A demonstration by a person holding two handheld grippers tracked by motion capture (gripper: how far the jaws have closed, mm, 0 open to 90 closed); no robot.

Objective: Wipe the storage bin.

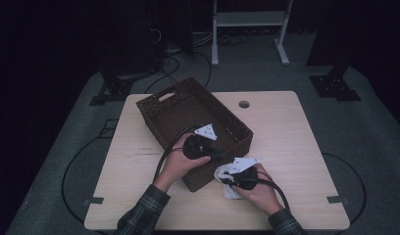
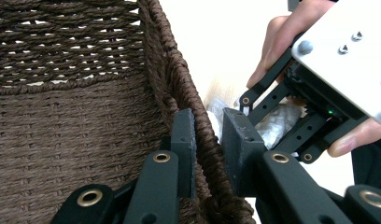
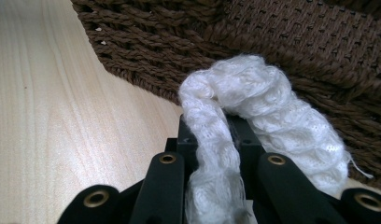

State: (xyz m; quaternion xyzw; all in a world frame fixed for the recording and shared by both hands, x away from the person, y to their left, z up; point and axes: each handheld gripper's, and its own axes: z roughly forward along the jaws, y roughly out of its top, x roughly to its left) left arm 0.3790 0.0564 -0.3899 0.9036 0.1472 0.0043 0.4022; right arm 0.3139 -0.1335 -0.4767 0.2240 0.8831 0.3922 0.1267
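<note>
Resting on a light wooden table (image 1: 286, 147), a brown woven basket (image 1: 188, 110), its near wall pinched between the left gripper (image 2: 209, 140) jaws, just beside it the right gripper (image 3: 215, 135) clamping a fluffy white cloth (image 3: 254, 93), cloth touching the basket's outer side
</note>
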